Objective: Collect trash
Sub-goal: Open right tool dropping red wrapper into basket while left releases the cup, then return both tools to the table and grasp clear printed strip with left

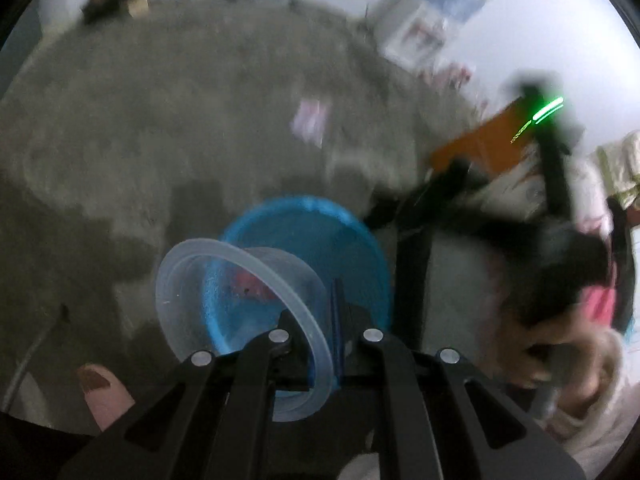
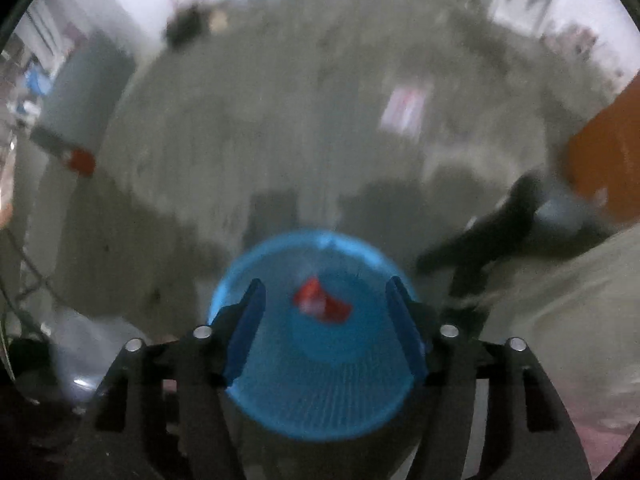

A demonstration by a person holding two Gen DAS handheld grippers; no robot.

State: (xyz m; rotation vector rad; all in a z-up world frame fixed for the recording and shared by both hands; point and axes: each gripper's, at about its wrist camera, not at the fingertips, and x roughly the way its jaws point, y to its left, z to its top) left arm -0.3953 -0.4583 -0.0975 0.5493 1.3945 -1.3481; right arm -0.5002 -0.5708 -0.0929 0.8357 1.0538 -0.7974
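Note:
A blue round trash bin (image 1: 352, 236) stands on the grey concrete floor. My left gripper (image 1: 316, 320) is shut on the rim of a clear plastic tub (image 1: 224, 280), which hangs tilted over the bin's left side. In the right wrist view the same blue bin (image 2: 280, 248) lies straight below my right gripper (image 2: 325, 284). Its blue-padded fingers (image 2: 248, 320) stand wide apart with nothing between them. A red scrap (image 2: 324, 304) lies at the bottom of the bin and shows through the tub as a red scrap (image 1: 250, 280). Both views are motion-blurred.
A white and pink paper scrap (image 2: 404, 110) lies on the floor beyond the bin. An orange piece of furniture (image 2: 608, 152) stands at the right and a grey cabinet (image 2: 88, 84) at the left. A person's thumb (image 1: 100, 384) and other hand (image 1: 560, 356) show.

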